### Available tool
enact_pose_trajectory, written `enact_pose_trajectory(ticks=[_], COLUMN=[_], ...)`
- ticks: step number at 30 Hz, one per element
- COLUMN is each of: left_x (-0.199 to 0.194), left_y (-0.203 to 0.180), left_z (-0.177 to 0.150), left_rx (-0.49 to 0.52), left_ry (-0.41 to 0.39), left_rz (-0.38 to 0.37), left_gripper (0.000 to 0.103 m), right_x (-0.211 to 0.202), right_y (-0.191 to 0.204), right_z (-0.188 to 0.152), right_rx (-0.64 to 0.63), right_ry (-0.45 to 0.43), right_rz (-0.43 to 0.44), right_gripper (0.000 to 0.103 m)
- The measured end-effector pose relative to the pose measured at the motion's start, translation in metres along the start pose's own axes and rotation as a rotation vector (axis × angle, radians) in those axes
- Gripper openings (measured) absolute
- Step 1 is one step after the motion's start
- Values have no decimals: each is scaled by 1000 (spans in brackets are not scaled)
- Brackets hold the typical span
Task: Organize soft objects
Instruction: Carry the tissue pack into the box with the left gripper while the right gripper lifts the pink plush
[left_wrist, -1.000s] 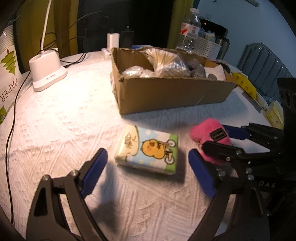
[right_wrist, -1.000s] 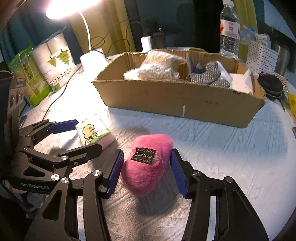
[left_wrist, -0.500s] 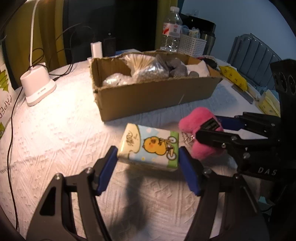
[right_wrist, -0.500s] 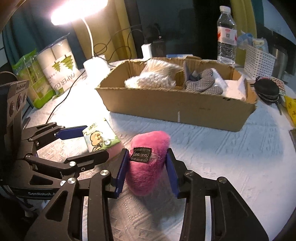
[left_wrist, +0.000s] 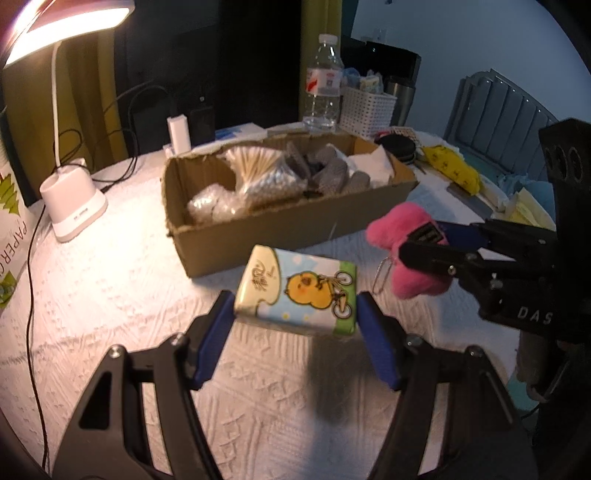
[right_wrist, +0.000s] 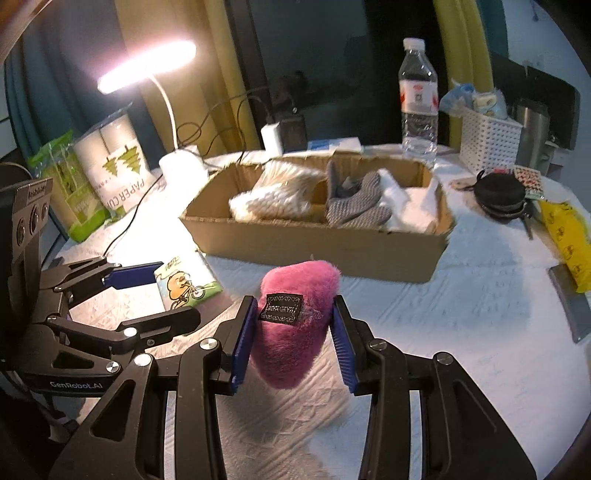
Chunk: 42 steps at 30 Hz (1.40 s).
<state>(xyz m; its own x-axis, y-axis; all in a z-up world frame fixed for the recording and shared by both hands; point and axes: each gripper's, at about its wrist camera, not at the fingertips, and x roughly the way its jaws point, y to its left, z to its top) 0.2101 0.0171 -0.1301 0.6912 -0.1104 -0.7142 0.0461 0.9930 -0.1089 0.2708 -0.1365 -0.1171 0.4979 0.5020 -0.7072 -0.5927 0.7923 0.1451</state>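
Note:
My left gripper is shut on a tissue pack printed with a yellow duck on a bicycle and holds it above the white tablecloth. My right gripper is shut on a pink plush toy with a black label, also lifted off the table. The plush toy shows in the left wrist view and the tissue pack in the right wrist view. A cardboard box just beyond both holds bagged cotton items, grey gloves and white cloth.
A lit desk lamp and paper cup pack stand left. A water bottle, white basket, black pouch and yellow packet lie behind and right of the box. Cables run along the left.
Both grippers closed on their objects and lifted them off the table: the left on the tissue pack, the right on the pink plush. Both moved toward the box.

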Motion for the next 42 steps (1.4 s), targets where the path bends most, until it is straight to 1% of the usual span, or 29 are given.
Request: enact_pose_trajectory(ticks=[9,22,27,31,36,42], left_x=[-11,-3,4,13,19,18], left_y=[3,29,37,41,50,61], left_z=[24,52,57,59,60,61], left_rx=[-12,-87,-109,-108,-126,-147], left_ry=[-56,-110,-111,-102,-96,-126], left_rz=[20,60,65,76,78,46], left_gripper=[68,68,68,68,69,69], right_x=[-16,-26,-26,-25,-20,-9], right_y=[-16,-33,-37,-36,-35,-26], right_z=[19,44,50,54,60,71], right_rx=[8,6,4,7,-1,-37], right_ry=[-56,-100,-109,-120,-114,-102], right_rz=[-12,-33,-40,-45,-54,-63], right_gripper=[42,42,42,42,42,42])
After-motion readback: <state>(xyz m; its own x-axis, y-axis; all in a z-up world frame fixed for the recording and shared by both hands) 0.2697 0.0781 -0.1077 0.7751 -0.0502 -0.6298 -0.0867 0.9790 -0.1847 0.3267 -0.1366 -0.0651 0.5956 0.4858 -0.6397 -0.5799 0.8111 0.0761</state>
